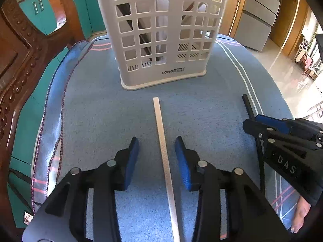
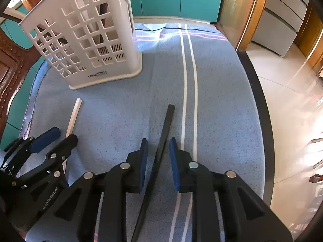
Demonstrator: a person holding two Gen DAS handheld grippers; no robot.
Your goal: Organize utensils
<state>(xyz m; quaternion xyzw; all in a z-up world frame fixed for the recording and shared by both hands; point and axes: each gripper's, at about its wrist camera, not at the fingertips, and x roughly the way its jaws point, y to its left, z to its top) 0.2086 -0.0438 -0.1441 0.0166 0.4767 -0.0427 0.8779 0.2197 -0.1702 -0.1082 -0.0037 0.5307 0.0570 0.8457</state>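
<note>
A white plastic lattice-walled utensil holder [image 1: 161,34] stands upright at 12 o'clock on the blue striped cloth [image 1: 97,104] that covers the counter. In the left wrist view, the left gripper [image 1: 157,157] has its 2 blue-padded fingers [image 1: 132,161] spread apart on either side of a long white flat chopstick [image 1: 163,151], which lies on the cloth pointing toward the holder; the pads do not touch it. At 3 o'clock the right gripper [image 1: 262,121] straddles a long black chopstick [image 1: 249,106]. In the right wrist view, its fingers [image 2: 173,161] are likewise apart around the black chopstick, with narrow gaps on both sides. Dark and pale utensils show dimly through the holder's lattice.
</note>
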